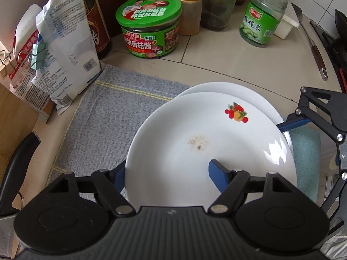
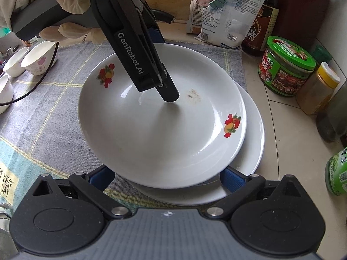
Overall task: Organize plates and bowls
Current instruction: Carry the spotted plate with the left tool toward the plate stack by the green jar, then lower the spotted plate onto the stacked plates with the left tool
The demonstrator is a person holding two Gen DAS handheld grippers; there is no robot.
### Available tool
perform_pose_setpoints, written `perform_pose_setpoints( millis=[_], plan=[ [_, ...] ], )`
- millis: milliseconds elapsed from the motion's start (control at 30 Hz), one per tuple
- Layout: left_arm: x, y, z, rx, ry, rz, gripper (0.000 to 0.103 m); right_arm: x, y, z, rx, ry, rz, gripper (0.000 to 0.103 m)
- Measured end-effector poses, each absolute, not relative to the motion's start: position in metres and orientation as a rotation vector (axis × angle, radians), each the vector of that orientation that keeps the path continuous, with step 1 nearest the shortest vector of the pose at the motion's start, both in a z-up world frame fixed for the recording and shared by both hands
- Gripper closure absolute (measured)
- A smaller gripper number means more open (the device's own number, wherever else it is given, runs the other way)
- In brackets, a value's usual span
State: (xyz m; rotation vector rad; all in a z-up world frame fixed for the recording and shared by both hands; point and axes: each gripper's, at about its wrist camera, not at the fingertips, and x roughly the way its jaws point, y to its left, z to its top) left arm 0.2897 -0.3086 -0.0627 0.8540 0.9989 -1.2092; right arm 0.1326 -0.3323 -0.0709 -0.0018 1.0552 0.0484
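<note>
A deep white plate with fruit decals [image 1: 195, 143] [image 2: 151, 134] lies tilted on a flatter white plate [image 1: 227, 88] [image 2: 253, 143], both on a grey checked cloth [image 1: 112, 112]. My left gripper [image 1: 167, 169] [image 2: 164, 69] stands over the upper plate's far rim. One finger [image 2: 171, 96] rests inside the plate, the other is outside under the rim. The jaws stand apart and do not pinch the rim. My right gripper [image 2: 168, 177] is open at the near edge. Its blue fingers [image 2: 234, 179] sit wide apart beneath the upper plate's rim, and one finger [image 1: 292, 124] shows beside the plates.
Three small white bowls [image 2: 39, 57] stand at the cloth's left edge. Behind the cloth stand a green-lidded sauce jar [image 1: 149, 26], an olive jar [image 1: 262, 21], a spice jar [image 1: 189, 10], a dark bottle [image 1: 95, 21] and clipped bags [image 1: 65, 49]. A spatula [image 1: 312, 45] lies right. A black handle [image 1: 17, 166] is at the left.
</note>
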Motion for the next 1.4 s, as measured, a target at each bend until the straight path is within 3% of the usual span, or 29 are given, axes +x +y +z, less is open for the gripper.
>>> perform_pose_setpoints(
  millis=[400, 633, 1400],
  plan=[
    [0.291, -0.309, -0.064, 0.847, 0.997, -1.215, 0.027, 0.141, -0.33, -0.07, -0.057, 1.128, 0.091, 0.0],
    [0.291, -0.308, -0.062, 0.825, 0.992, -1.222, 0.027, 0.133, -0.344, -0.063, 0.048, 1.067, 0.077, 0.0],
    [0.285, -0.306, -0.063, 0.811, 0.963, -1.206, 0.027, 0.123, -0.33, -0.06, -0.033, 1.018, 0.021, 0.0]
  ],
)
